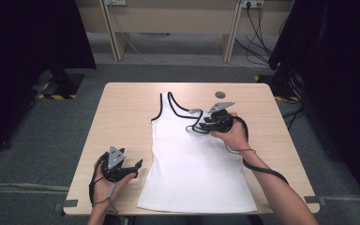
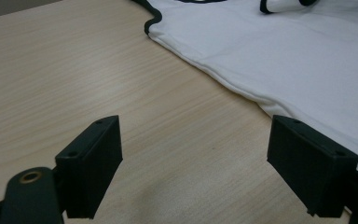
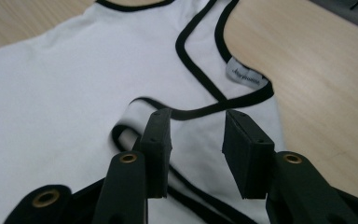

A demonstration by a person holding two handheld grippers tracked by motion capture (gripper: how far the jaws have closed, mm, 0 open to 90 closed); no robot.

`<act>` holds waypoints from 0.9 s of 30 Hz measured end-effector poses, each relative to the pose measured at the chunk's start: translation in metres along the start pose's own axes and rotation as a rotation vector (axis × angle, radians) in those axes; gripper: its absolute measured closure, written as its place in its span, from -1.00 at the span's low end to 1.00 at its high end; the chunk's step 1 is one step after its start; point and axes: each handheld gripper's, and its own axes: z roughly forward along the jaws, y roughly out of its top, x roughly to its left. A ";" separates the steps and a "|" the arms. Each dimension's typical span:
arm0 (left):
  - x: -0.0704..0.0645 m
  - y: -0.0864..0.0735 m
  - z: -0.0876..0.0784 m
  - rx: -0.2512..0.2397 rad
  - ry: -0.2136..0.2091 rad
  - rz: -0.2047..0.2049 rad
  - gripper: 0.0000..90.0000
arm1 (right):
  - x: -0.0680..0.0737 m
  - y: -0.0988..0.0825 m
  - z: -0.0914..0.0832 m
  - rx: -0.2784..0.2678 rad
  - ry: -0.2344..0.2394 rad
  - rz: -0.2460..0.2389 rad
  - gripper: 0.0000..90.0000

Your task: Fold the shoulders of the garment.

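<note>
A white tank top [image 1: 194,164] with black trim lies flat on the table [image 1: 122,122], its right strap folded inward, hem nearest the table's front edge.

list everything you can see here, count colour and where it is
tank top: one, white with black trim, flat on the middle of the table, one strap folded over onto the chest by the right gripper
label: one, white, inside the neckline of the tank top
table: one, light wood, centre of the high view
round cap: one, dark, set in the table's far edge
tape pieces: two, grey, at the table's near corners
desk: one, beige, beyond the table with cables under it
left gripper: one, black, jaws wide open over bare wood left of the hem
right gripper: one, black, jaws apart over the folded strap, nothing pinched
forearms: two, from the bottom edge
</note>
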 end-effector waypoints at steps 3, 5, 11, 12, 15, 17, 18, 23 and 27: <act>0.000 0.000 0.000 0.002 0.001 0.003 -0.61 | 0.001 0.009 0.000 -0.003 0.009 -0.009 0.34; 0.000 0.000 0.000 -0.003 0.002 0.003 -0.61 | 0.004 0.013 0.004 0.013 0.028 -0.030 0.33; -0.001 0.000 0.000 -0.003 0.001 0.007 -0.61 | 0.029 0.009 0.020 0.096 0.100 -0.134 0.25; -0.001 0.000 0.000 -0.002 0.001 0.008 -0.61 | 0.032 0.008 0.022 0.107 0.095 -0.148 0.25; -0.001 0.000 0.000 -0.002 0.001 0.009 -0.61 | 0.037 0.003 0.028 0.147 0.051 -0.188 0.28; -0.001 0.000 -0.001 -0.004 0.001 0.008 -0.61 | 0.037 0.001 0.029 0.154 0.054 -0.182 0.44; -0.001 0.000 -0.001 -0.004 0.001 0.008 -0.61 | 0.037 0.000 0.029 0.158 0.046 -0.181 0.51; -0.001 0.000 -0.001 -0.005 0.002 0.009 -0.61 | 0.035 -0.004 0.025 0.143 0.071 -0.122 0.79; -0.001 0.000 0.000 -0.002 0.003 0.011 -0.61 | 0.034 -0.004 0.016 0.107 0.097 -0.105 0.82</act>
